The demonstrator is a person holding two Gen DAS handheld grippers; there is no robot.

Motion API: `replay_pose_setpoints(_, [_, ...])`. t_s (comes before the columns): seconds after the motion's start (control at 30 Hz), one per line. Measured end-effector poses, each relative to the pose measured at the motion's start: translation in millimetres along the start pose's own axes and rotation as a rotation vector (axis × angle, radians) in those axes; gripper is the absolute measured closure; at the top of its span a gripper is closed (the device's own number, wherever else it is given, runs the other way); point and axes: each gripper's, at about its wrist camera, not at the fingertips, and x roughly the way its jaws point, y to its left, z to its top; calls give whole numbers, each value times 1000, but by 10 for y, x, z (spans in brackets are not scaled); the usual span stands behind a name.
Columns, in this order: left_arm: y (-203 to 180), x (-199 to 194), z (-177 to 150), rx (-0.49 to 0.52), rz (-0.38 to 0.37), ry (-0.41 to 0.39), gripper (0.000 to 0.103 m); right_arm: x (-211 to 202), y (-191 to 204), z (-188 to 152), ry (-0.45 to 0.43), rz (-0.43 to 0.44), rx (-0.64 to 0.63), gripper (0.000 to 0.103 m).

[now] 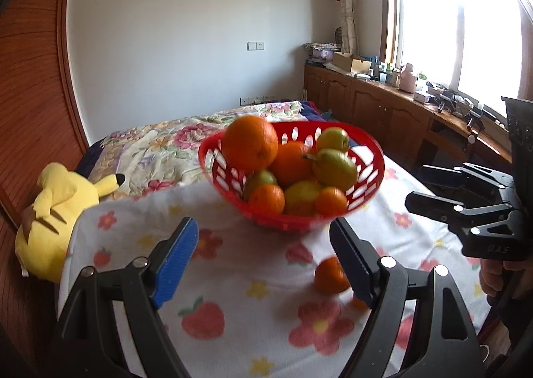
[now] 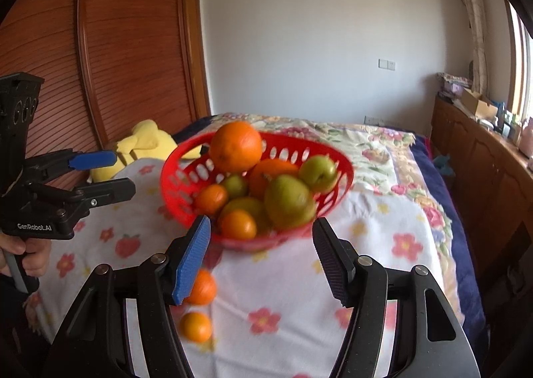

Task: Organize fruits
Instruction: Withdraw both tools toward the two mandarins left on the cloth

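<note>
On the bed (image 2: 393, 158), our red basket (image 1: 369, 141) of fruits sits mid-blanket, open cloth all around. Left hand-held gripper (image 1: 263, 258) and right hand-held gripper (image 2: 261, 254) gape empty; two loose mandarins (image 2: 196, 326) lie near.

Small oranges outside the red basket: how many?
2, both on the flowered cloth in front of the basket: one by the right gripper's blue pad, one nearer the camera. Others may be hidden.

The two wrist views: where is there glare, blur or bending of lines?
Left wrist view: the window is blown out white, the red basket and its fruit are slightly smeared. Right wrist view: the wardrobe door bows from the fisheye, the loose oranges are soft.
</note>
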Motion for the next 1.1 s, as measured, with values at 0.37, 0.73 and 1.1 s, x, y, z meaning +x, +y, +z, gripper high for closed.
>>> replay_pose_setpoints(0.37, [16,95,-586,-45,13,75,21,12,230,-478,75,36,38,38])
replay_pose_setpoints(0.73, [-47,152,-780,-61,-18,112,21,114,311,-823,152,75,40,39])
replay_pose_setpoints(1.1, [-95,157,-797,-56,-29,121,21,154,437,-942,213,54,-13,41])
